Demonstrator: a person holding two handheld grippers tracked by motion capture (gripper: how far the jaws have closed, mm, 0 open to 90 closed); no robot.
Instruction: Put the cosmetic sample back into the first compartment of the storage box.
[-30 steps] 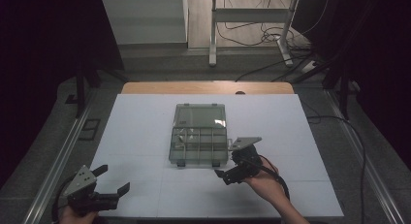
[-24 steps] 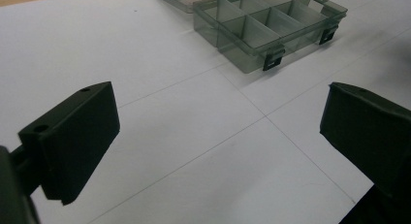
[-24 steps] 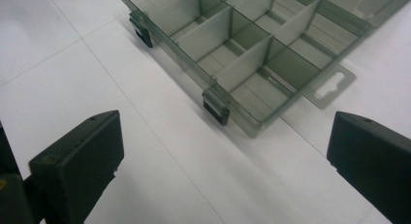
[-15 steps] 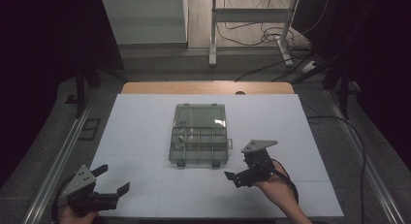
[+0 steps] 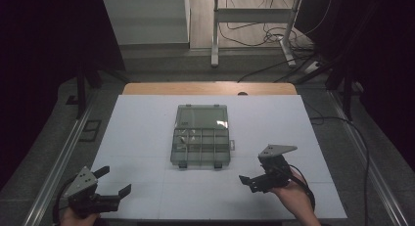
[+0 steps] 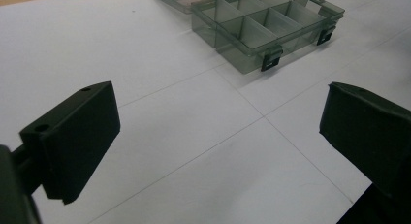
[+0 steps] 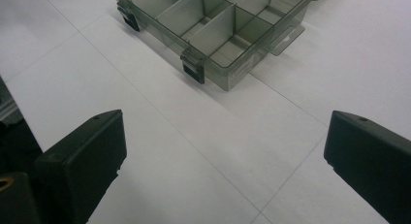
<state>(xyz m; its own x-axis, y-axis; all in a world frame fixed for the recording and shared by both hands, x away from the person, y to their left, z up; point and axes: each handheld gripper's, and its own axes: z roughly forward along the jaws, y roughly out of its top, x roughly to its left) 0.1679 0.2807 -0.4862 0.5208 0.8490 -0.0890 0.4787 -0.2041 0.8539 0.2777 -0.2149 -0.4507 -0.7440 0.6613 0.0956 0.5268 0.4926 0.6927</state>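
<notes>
- On a white gridded table top (image 5: 147,138), with a wooden edge at the far side and dark floor, cables and a metal frame beyond, sits a smoky clear plastic compartment box (image 5: 201,136) near the middle, its lid lying open.
- Compared with a second ago, the right gripper (image 5: 255,178) has drawn back from the box's right front corner toward the near edge; the left gripper (image 5: 113,183) has not moved at the near left corner.
- Both grippers' jaws are spread wide, holding nothing.
- One left compartment holds a small pale item; what it is cannot be told.
</notes>
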